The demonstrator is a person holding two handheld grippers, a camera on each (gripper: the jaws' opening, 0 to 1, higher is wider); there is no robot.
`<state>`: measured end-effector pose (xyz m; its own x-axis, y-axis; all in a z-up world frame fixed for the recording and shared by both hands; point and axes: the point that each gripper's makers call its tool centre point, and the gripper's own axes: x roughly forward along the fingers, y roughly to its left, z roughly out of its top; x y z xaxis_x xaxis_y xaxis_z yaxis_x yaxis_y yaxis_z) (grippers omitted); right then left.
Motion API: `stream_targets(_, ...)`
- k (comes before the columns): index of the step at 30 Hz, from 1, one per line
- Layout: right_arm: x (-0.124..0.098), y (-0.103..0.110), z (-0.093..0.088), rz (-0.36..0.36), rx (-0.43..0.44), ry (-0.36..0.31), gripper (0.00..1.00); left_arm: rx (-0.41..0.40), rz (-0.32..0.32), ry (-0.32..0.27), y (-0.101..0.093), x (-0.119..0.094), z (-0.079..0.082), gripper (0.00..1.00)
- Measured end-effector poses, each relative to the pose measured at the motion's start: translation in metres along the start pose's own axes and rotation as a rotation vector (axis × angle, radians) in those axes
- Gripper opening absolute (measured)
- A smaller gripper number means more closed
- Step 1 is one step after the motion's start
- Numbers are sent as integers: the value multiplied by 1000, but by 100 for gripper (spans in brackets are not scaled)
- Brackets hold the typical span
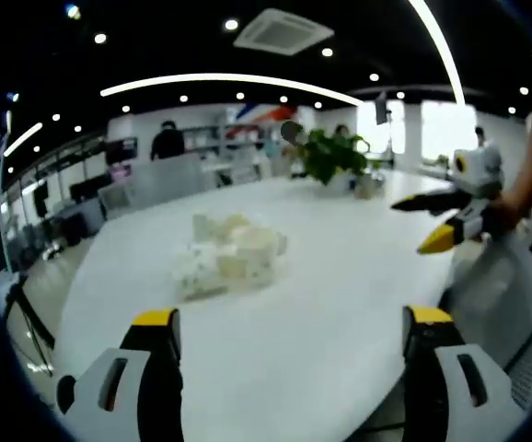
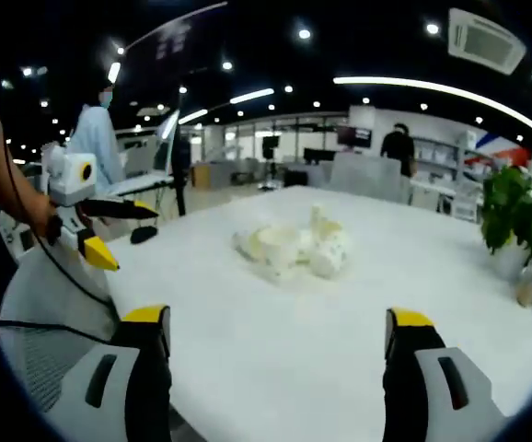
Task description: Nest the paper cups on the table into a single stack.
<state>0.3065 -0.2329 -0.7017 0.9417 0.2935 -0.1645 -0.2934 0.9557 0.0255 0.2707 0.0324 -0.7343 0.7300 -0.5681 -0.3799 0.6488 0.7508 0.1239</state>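
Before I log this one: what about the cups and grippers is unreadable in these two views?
- Paper cups: blurred in the left gripper view, so their count and which are nested stay unclear.
- Same cluster in the right gripper view: too small to tell upright from tipped.
- Plant: its pot is blurred near the edge.

No lettering, label, brand or number can be read anywhere here, neither on the paper cups point(image 1: 226, 255) on the table nor on the far wall, where everything is blurred.
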Motion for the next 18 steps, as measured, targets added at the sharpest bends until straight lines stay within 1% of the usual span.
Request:
stream_targets(1,0,-2,-3,-4,1,15,99,40,33,9,7,-1,-1,100)
stream_targets(2,2,0,-4,11,0,20,99,23,26,8,7,0,-1,100)
stream_targets(3,2,6,-5,30,-3,25,99,-2,38,11,11,1,-2,100)
stream_targets(4,3,12,-5,54,-25,26,99,-12,51,27,15,1,-5,100)
stream_targets(5,4,22,-4,90,-69,24,98,-23,71,30,20,0,-6,100)
stream_targets(6,4,30,-4,113,-93,26,98,-22,77,21,21,-2,-5,100)
stream_targets(7,5,39,-4,140,-118,27,98,-18,77,14,21,-3,-4,100)
stream_targets(9,4,45,-6,159,-152,30,98,-16,82,12,22,-3,-5,100)
stream_targets(11,5,45,-7,164,-145,34,98,-20,74,0,20,-3,-2,100)
stream_targets(15,5,44,-11,168,-127,52,98,-44,40,3,14,-3,-3,100)
stream_targets(17,5,44,-13,171,-124,59,97,-45,43,3,14,-3,-3,100)
stream_targets(18,4,52,-16,196,-142,72,97,-51,45,6,15,-3,-4,100)
